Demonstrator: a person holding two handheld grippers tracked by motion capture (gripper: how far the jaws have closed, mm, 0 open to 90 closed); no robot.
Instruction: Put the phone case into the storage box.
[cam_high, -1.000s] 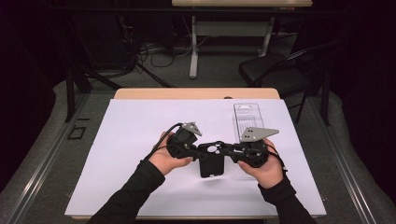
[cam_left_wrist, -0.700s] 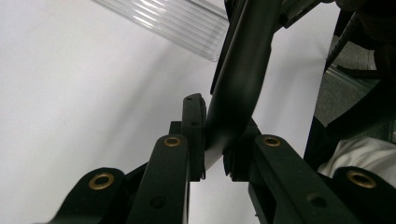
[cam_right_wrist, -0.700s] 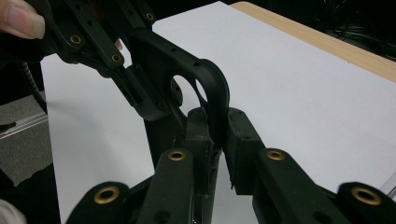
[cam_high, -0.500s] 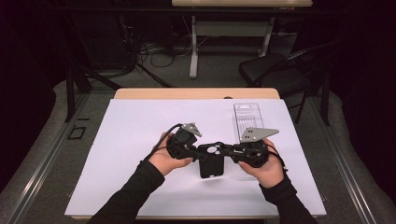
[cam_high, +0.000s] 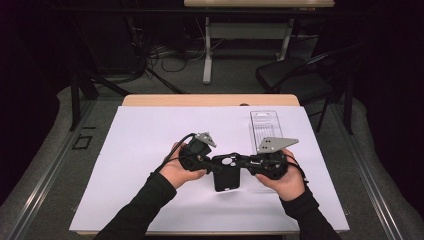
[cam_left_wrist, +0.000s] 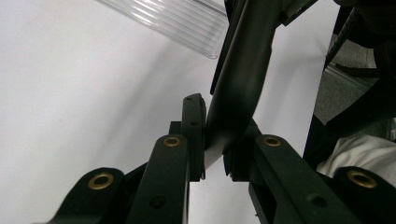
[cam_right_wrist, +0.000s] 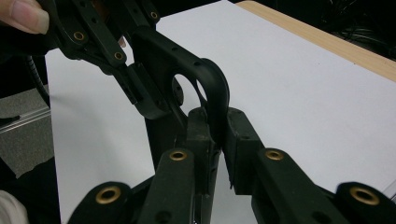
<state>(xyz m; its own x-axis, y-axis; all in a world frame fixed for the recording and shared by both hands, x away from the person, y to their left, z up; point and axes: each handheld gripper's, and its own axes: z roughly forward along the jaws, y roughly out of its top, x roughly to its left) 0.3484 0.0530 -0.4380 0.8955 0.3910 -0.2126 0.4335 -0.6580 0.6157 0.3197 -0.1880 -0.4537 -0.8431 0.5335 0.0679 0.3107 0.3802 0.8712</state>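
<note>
Ribbed clear tray (cam_left_wrist: 180, 21) shows behind phone case (cam_left_wrist: 240, 79) in left gripper view.

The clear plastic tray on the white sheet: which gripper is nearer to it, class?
Right. The right gripper sits just below the clear plastic tray, while the left gripper is farther to its left; both grip the black phone case.

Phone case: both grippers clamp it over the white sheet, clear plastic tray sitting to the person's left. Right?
Not quite. The clear tray lies on the person's right, beyond the right gripper, as the high view shows. The rest holds: the left gripper and the right one both clamp the black phone case over the white sheet.
</note>
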